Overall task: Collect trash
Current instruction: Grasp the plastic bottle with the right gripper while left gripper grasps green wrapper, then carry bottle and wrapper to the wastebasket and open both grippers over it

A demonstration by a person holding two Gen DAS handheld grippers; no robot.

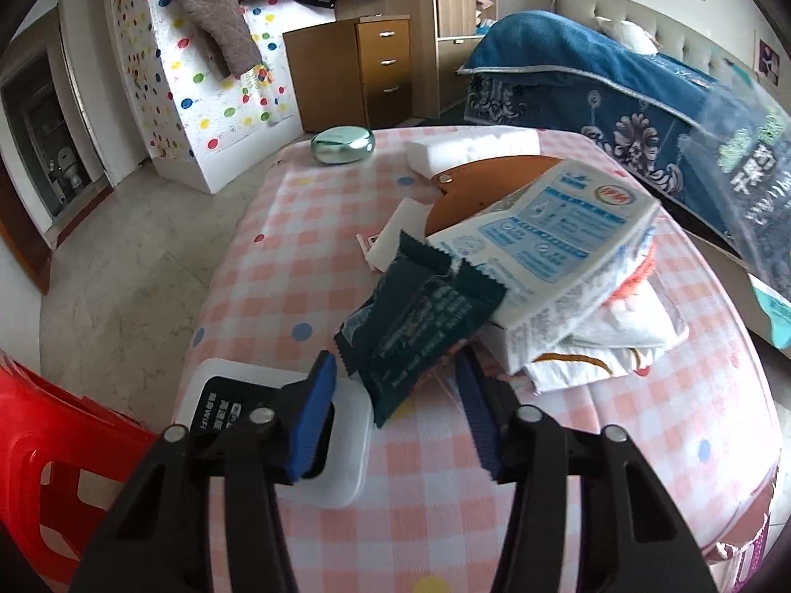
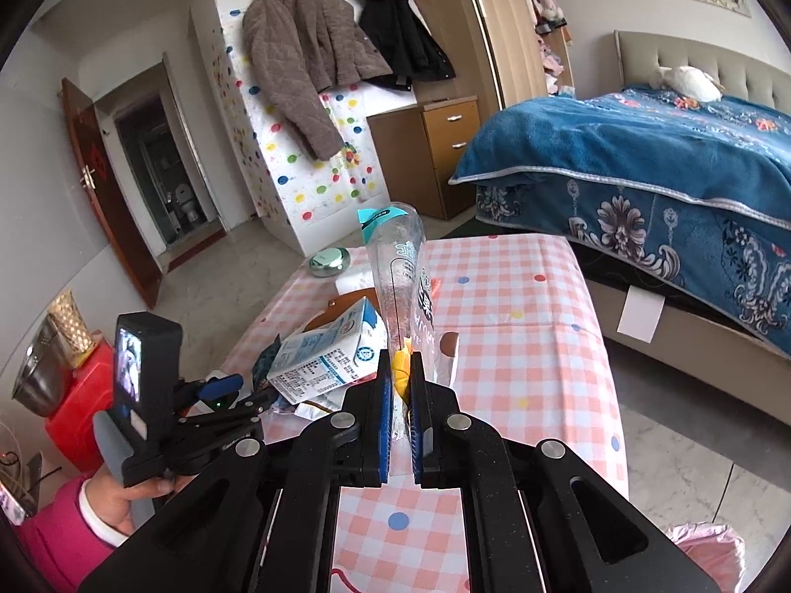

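Observation:
My left gripper is open, its blue fingers on either side of the near end of a dark green snack wrapper that lies on the pink checked table. The wrapper leans against a white and blue milk carton, which also shows in the right wrist view. Under the carton lie crumpled white papers. My right gripper is shut on a clear plastic snack bag and holds it upright above the table. That bag shows at the right edge of the left wrist view.
A white WiFi device lies by my left finger. A green oval case, a white foam block and a brown leather piece sit farther back. A red stool stands left. A blue-covered bed is right.

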